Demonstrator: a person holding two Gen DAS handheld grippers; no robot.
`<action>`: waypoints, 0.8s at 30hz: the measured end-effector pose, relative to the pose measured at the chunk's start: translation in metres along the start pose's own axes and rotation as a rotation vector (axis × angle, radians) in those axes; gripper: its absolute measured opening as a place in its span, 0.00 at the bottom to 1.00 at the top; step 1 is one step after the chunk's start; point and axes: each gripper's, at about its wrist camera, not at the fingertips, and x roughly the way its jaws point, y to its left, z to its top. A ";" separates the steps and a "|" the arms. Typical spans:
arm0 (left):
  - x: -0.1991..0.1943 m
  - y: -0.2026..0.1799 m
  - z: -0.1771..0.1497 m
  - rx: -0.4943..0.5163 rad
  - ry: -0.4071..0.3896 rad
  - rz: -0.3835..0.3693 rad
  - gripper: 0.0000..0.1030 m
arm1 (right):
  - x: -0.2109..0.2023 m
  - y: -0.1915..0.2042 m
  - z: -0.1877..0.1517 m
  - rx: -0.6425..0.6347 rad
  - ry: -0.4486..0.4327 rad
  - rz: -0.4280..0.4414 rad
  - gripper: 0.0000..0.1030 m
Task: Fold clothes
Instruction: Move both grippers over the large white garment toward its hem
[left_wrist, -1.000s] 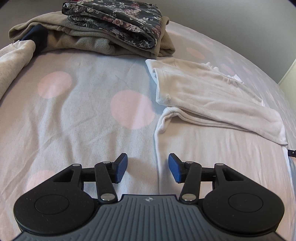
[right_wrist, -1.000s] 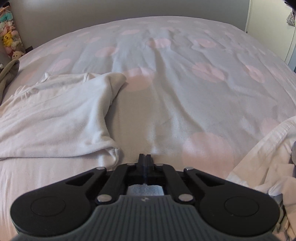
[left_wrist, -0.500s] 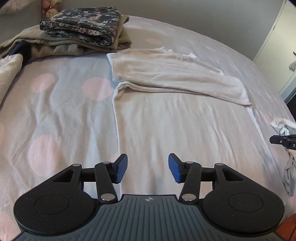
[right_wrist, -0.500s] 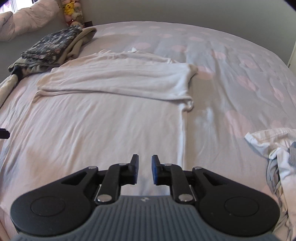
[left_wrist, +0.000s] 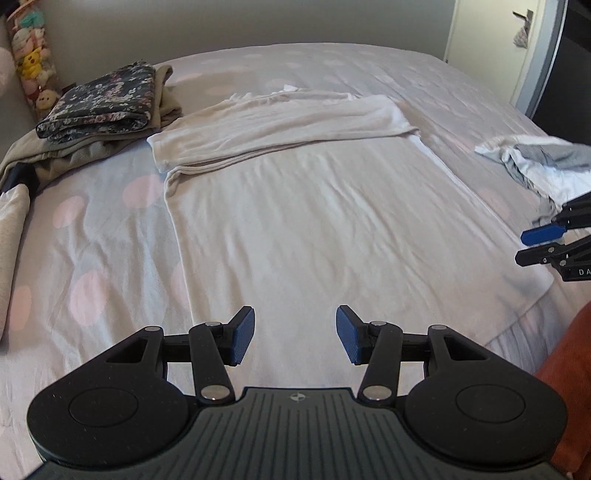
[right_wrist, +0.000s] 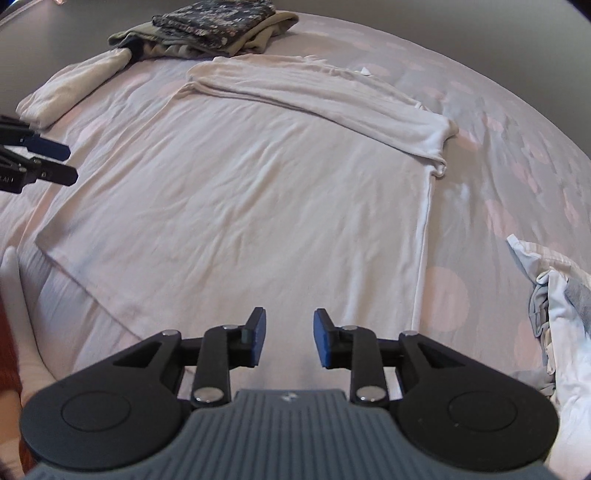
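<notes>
A white long-sleeved top lies flat on the bed, its upper part and sleeves folded down in a band across the far end. It also shows in the right wrist view. My left gripper is open and empty above the top's near hem. My right gripper is open and empty above the hem near the top's right edge. The right gripper also shows in the left wrist view, and the left gripper in the right wrist view.
A stack of folded clothes with a dark floral piece on top sits at the far left. A crumpled white and grey garment lies at the right. A cream garment lies at the left edge. The bedspread has pink dots.
Both grippers have pulled back from the far fold toward the near hem. The right gripper, shut one second ago, has opened wide. The left gripper stays open.
</notes>
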 end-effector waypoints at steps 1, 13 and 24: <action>-0.001 -0.005 -0.003 0.030 0.007 0.002 0.45 | -0.001 0.006 -0.004 -0.030 0.004 -0.010 0.37; 0.022 -0.092 -0.055 0.565 0.121 0.093 0.45 | 0.016 0.061 -0.033 -0.350 0.044 -0.092 0.54; 0.064 -0.118 -0.085 0.779 0.290 0.310 0.45 | 0.037 0.079 -0.041 -0.453 0.186 -0.140 0.56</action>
